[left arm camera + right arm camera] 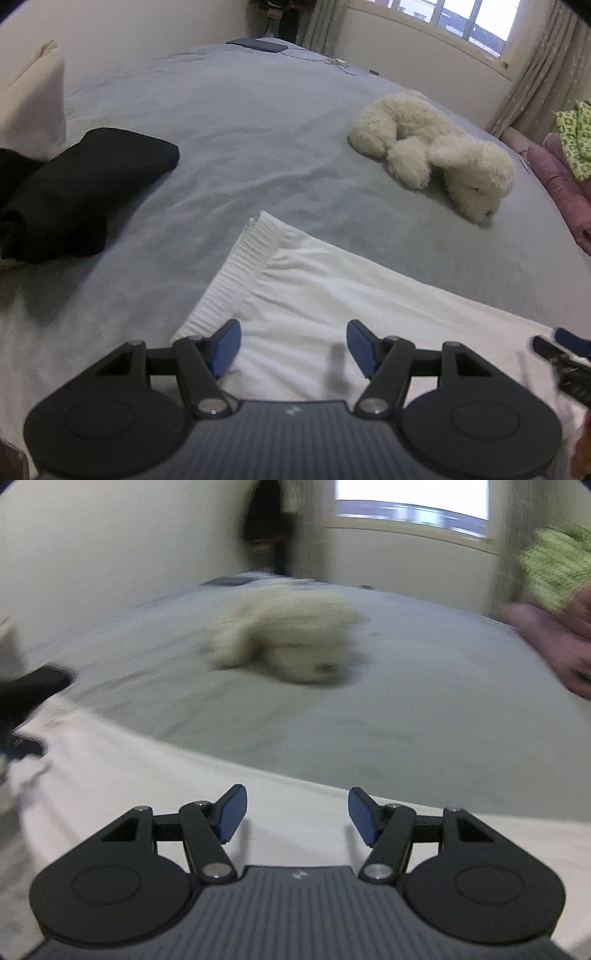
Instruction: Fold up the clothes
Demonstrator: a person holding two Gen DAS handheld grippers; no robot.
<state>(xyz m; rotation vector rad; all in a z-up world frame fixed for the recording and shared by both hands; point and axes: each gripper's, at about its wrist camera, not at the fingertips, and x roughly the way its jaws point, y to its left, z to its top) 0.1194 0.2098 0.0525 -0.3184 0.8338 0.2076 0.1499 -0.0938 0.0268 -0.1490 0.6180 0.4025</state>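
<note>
White fabric, a garment (332, 295) with a ribbed elastic band, lay spread on a grey bed (229, 110) directly under the left tongs (293, 345), whose blue pads stood wide apart, holding nothing. To the left sat a bundle of black clothing (85, 184); to the right, well apart, a cream plush dog (436, 147) lay on its side. A dark flat device (256, 45) rested at the far edge, and pink and green textiles (561, 166) showed beyond the bed's right side. The right tongs (565, 354) poked in at the right edge.

Blurred, the right wrist view showed the right tongs (297, 818) wide apart and empty over the same white garment (147, 768), with the plush dog (291, 642) ahead. No writing was legible.
</note>
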